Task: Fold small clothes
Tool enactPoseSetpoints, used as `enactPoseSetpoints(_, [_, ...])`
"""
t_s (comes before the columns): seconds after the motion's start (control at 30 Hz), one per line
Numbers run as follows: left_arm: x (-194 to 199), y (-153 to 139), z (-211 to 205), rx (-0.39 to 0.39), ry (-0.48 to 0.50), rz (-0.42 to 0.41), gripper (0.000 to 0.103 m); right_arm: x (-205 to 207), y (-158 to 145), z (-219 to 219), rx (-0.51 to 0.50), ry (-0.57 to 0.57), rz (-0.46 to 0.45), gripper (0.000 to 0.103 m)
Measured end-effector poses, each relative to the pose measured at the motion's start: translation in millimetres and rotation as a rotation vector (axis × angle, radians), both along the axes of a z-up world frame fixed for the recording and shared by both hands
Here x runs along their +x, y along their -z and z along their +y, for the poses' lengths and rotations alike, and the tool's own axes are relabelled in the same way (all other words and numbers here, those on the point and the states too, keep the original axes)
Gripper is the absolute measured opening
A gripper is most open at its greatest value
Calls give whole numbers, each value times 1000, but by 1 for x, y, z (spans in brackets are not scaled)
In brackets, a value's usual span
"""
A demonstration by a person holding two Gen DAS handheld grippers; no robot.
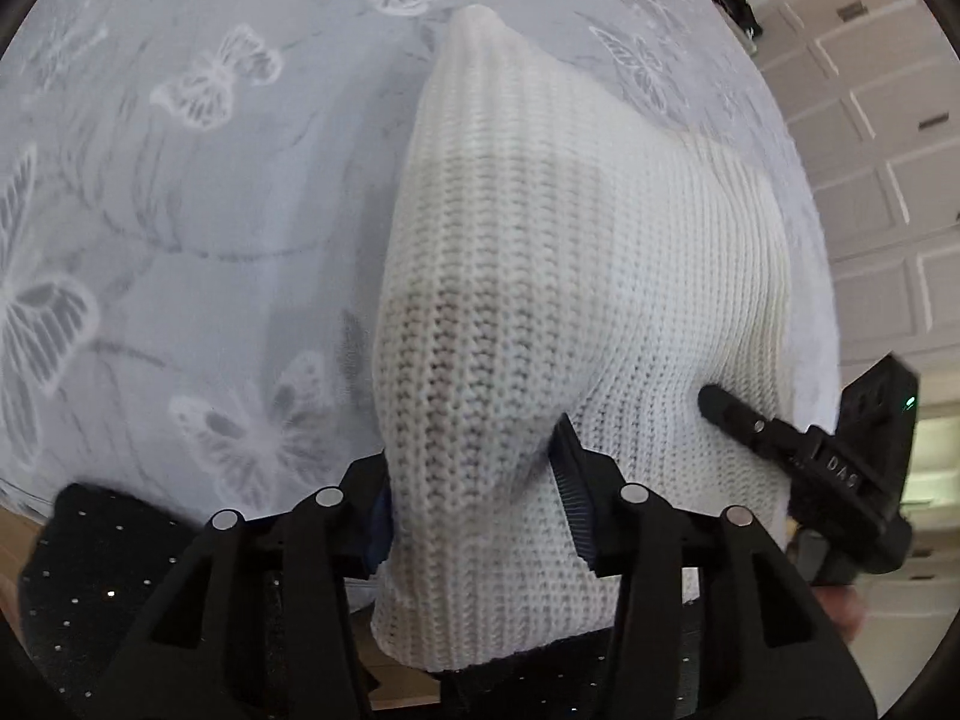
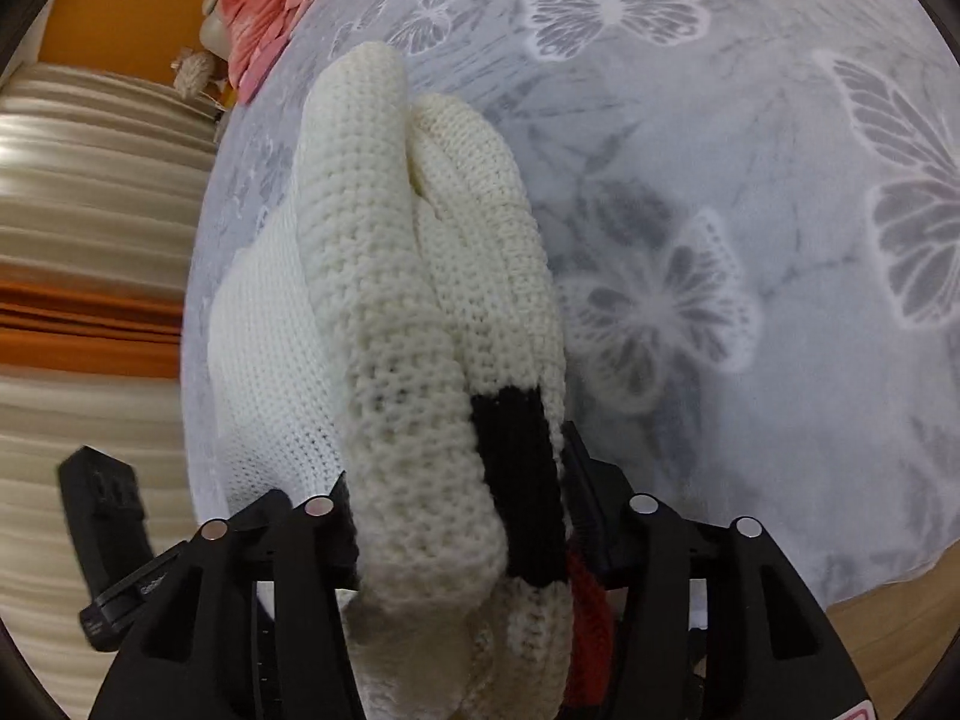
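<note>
The left gripper (image 1: 474,516) and the right gripper (image 2: 462,516) each have their fingers closed on a fold of the white knit sweater (image 1: 570,252), lifted above the butterfly-patterned table (image 1: 180,210).

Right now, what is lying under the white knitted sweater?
Under the sweater lies a grey butterfly-print cloth. Both grippers, left and right, pinch it. What the cloth covers stays hidden.

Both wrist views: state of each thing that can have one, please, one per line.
White knit garment: bunched, gripped at two places, partly lying on the cloth.
Left gripper: shut on the garment.
Right gripper: shut on a thick fold with a black band.
Butterfly tablecloth: spread flat.
Pink cloth: crumpled at the far edge.
</note>
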State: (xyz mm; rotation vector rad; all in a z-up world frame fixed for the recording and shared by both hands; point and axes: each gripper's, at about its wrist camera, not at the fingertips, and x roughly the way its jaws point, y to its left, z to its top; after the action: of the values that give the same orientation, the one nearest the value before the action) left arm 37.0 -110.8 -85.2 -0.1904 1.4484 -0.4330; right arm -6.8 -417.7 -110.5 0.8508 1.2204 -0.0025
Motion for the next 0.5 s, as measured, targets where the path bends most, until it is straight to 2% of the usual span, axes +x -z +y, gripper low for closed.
enactPoseSetpoints(0.33, [7, -5, -9, 52, 6, -26, 53, -2, -9, 24, -56, 60, 25, 65])
enactPoseSetpoints(0.43, [7, -9, -5, 64, -12, -45, 65, -2, -6, 21, -42, 65, 34, 71])
enactPoseSetpoints(0.5, [11, -12, -3, 61, -33, -70, 78, 3, -4, 20, -12, 75, 38, 75])
